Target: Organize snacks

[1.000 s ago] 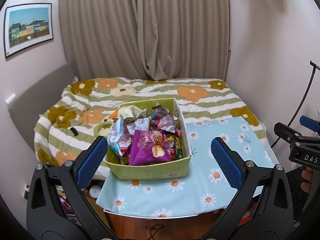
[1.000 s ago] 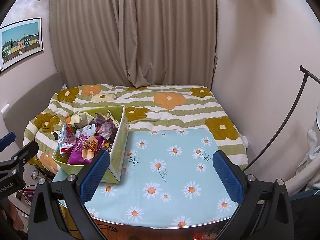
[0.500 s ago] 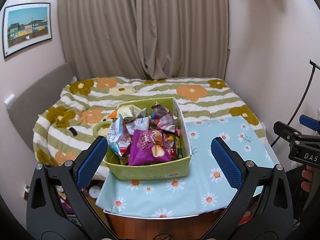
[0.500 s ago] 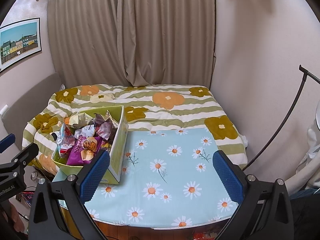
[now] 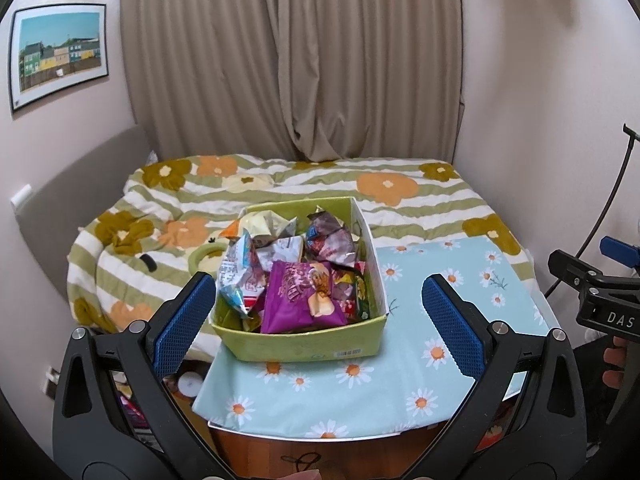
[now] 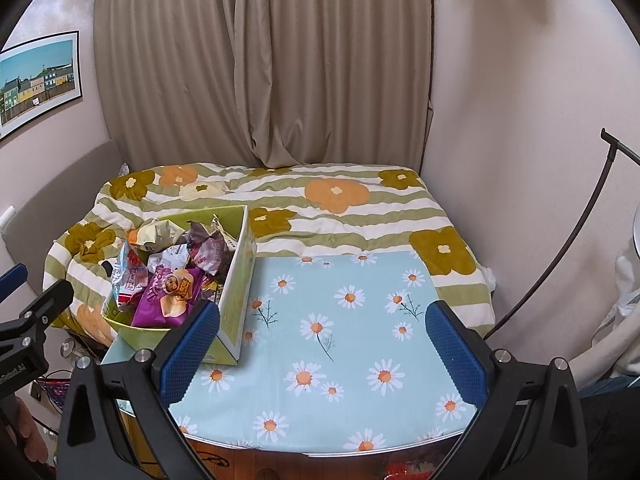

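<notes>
In the left wrist view, our left gripper (image 5: 320, 312) is released and holds nothing. The green snack box (image 5: 304, 346) stands at 12 o'clock between the fingers, on the daisy tablecloth (image 5: 420, 364), with a purple packet (image 5: 300, 300) on top.

In the right wrist view, our right gripper (image 6: 320, 334) is also spread and empty. The box (image 6: 236, 292) is at 10 o'clock, on the cloth's (image 6: 352, 344) left part.

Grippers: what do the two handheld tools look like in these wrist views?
Both match: the left gripper and right gripper have black triangular arms with silver bolts and blue ribbed finger pads. White lettering reading DAS marks the right gripper's body in the left view.
</notes>
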Motion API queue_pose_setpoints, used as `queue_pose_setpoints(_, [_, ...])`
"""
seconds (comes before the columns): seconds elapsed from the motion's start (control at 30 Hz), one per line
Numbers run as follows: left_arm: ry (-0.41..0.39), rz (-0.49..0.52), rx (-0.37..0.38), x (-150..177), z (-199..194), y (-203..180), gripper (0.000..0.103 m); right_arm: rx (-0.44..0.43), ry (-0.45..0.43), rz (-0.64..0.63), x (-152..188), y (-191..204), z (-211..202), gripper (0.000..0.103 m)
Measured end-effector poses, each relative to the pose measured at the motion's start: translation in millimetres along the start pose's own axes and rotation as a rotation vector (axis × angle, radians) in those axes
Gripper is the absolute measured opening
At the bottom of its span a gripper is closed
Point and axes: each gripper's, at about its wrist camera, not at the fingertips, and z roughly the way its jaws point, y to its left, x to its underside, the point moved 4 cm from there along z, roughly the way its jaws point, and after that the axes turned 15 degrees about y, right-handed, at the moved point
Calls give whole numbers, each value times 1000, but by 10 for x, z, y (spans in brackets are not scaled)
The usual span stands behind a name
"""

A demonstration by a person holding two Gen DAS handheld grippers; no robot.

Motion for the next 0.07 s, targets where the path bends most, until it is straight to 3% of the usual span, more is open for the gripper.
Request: queue_pose_setpoints(0.07, [-1, 1, -6, 3, 1, -9, 102, 0, -1, 0, -2, 0, 0, 102])
